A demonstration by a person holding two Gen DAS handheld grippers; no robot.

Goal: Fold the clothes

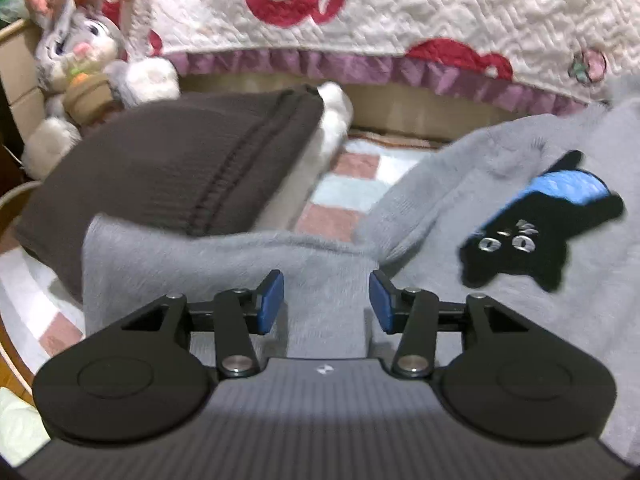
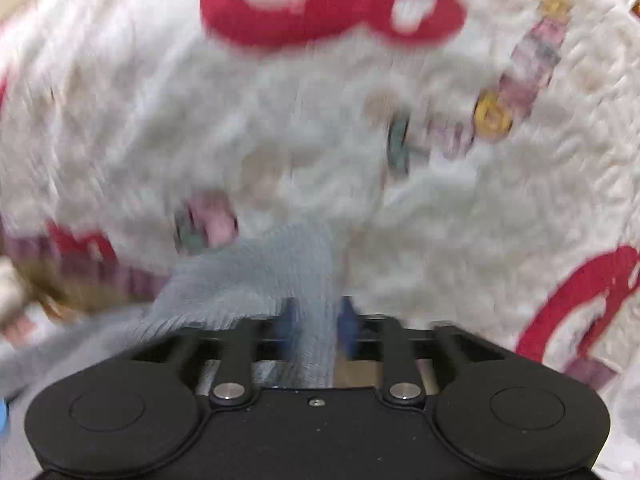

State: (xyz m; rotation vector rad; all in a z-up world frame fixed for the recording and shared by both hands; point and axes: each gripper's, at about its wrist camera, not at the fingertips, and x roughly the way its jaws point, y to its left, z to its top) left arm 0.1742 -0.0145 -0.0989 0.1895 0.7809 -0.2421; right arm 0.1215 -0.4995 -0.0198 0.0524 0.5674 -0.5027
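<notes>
A checkered rug (image 1: 352, 184) (pink, white and pale blue squares) carries the grey sweater (image 1: 320, 280), a folded brown knit (image 1: 172, 168) and a plush rabbit (image 1: 80, 52).

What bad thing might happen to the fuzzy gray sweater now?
1. The right gripper pinches only a narrow strip of the gray sweater, and that view is blurred as if moving fast, so the fabric might slip out.
2. The left gripper is open with the sweater between its pads, not clamped, so that side may sag or bunch.
3. The sweater overlaps the folded brown garment, so pulling could drag it.
</notes>
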